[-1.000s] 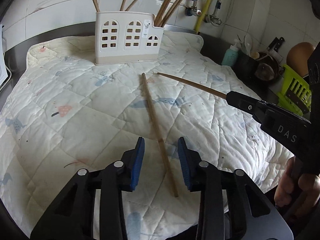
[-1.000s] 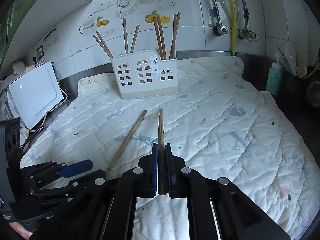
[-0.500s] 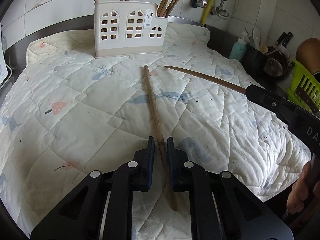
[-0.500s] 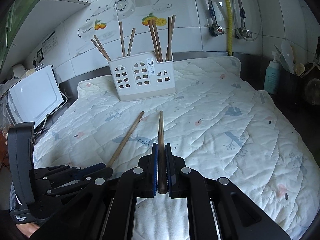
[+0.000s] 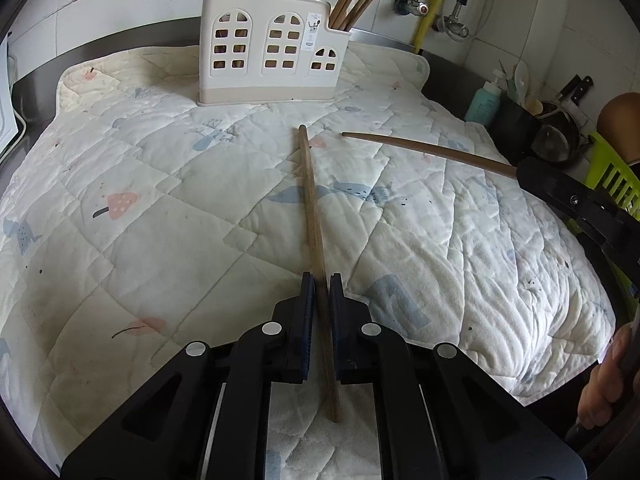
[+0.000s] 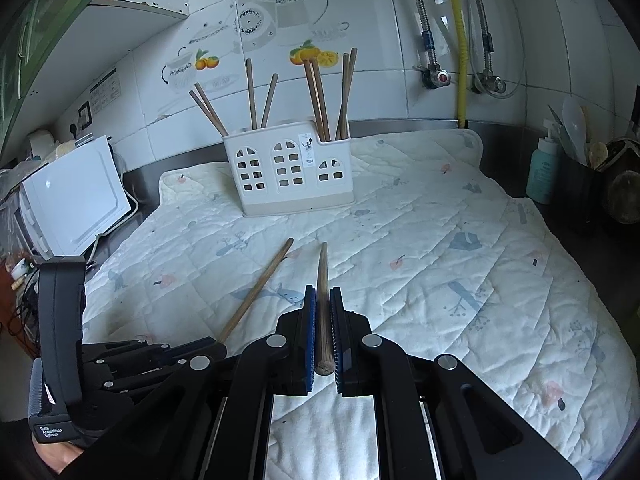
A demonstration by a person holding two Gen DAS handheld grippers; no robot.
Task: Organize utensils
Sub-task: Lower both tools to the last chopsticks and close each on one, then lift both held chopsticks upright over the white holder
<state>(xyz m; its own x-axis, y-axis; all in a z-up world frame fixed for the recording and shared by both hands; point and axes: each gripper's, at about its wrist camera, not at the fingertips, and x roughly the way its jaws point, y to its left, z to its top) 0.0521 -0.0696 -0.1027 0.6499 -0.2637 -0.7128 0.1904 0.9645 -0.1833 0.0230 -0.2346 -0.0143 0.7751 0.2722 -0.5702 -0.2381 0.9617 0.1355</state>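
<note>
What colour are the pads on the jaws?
Blue pads, on black grippers; clearest in the right wrist view.

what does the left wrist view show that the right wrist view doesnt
Only the left wrist view: a green rack and a knife handle at the right edge.
Only the right wrist view: a white appliance, a green cabinet and fruit tile art.
Both: the white holder with chopsticks on the quilt, and each tool, left and right, shut on one chopstick, the left's and the right's.
</note>
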